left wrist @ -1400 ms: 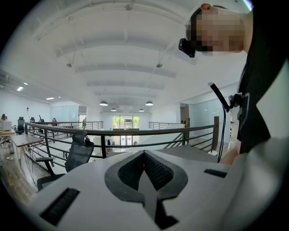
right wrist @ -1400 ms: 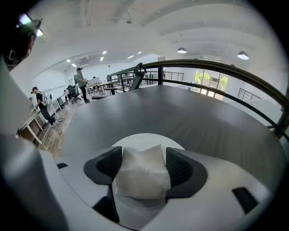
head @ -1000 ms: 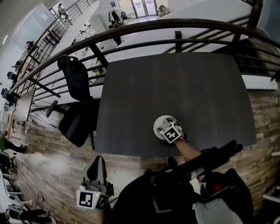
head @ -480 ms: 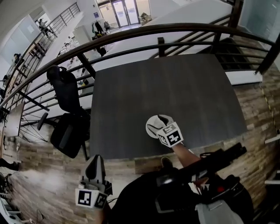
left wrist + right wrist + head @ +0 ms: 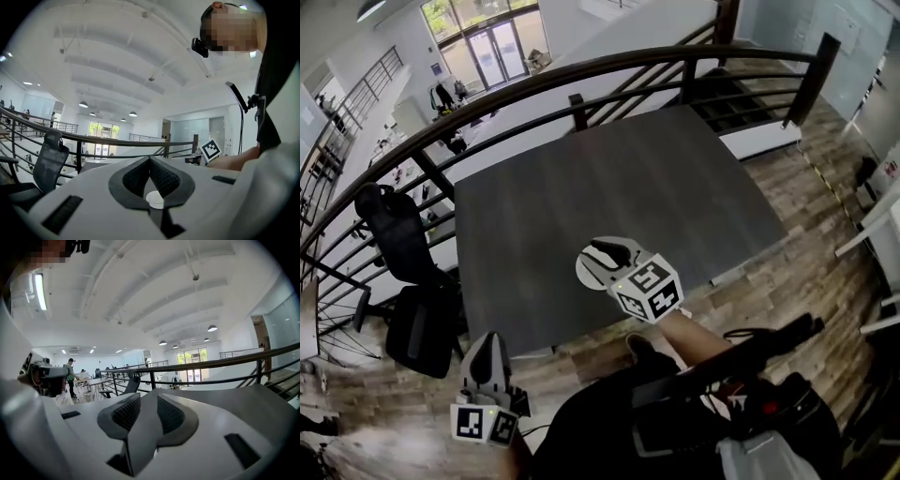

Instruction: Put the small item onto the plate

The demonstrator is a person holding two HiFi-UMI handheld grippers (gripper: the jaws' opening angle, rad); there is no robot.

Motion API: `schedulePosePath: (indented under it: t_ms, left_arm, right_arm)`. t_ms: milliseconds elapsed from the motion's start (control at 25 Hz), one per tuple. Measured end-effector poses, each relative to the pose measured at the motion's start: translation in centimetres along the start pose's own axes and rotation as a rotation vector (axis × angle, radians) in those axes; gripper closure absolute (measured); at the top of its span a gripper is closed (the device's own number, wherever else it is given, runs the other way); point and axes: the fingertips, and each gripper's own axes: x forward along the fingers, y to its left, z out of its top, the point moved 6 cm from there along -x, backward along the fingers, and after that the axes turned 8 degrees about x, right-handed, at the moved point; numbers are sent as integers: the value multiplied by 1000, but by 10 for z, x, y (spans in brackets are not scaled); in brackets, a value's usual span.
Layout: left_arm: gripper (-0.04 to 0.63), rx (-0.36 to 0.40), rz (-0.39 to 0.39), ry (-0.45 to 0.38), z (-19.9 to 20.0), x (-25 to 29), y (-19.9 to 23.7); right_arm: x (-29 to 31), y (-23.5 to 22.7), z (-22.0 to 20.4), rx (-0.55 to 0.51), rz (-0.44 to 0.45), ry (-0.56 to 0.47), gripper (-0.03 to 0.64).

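A white plate lies near the front edge of the dark grey table. My right gripper hangs well above it and covers most of it. Its jaws have just been closing and still stand a little apart, with nothing between them. In the right gripper view the pads frame only bare tabletop. I cannot tell the small item from the gripper's dark pads over the plate. My left gripper is low at the left, off the table, and its pads meet at the tip.
A dark railing curves round the table's far and left sides. A black office chair stands left of the table on the wood floor. Stairs go down at the back right.
My right gripper has lifted off the plate toward the camera, so its marker cube looks larger. The head view has swung, shifting the table left. My left gripper has stayed low.
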Motion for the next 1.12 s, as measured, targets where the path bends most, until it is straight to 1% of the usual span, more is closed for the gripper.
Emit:
schedulePosePath:
  t_ms: [120, 160, 280, 360, 440, 600, 720, 840, 1000, 1120]
  left_arm:
    - [591, 4, -60, -26, -2, -2, 2]
    - [591, 10, -73, -25, -4, -3, 2]
    - [591, 16, -123, -37, -7, -6, 0]
    - [591, 6, -158, -45, -10, -7, -1]
    - [591, -7, -190, -48, -15, -8, -2]
    - [591, -19, -235, -51, -22, -7, -2]
    - [591, -16, -264, -54, -20, -6, -10]
    - [591, 3, -276, -56, -16, -5, -24]
    - [591, 12, -281, -66, -2, 2, -46]
    - [591, 18, -299, -67, 9, 8, -67]
  right_arm:
    - [-22, 15, 7, 41, -45, -32, 582]
    - [-30, 19, 8, 48, -58, -42, 594]
    - [-54, 34, 10, 41, -97, -52, 597]
    - [-66, 42, 10, 32, -133, -48, 613]
    - [-75, 49, 8, 25, -166, -43, 615]
    - [-90, 62, 12, 41, -191, -65, 615]
    - [-105, 69, 15, 43, -197, -76, 615]
    - [-119, 69, 18, 49, -191, -85, 615]
    - [-138, 61, 30, 40, -179, -115, 615]
    - [-153, 52, 37, 42, -175, -123, 615]
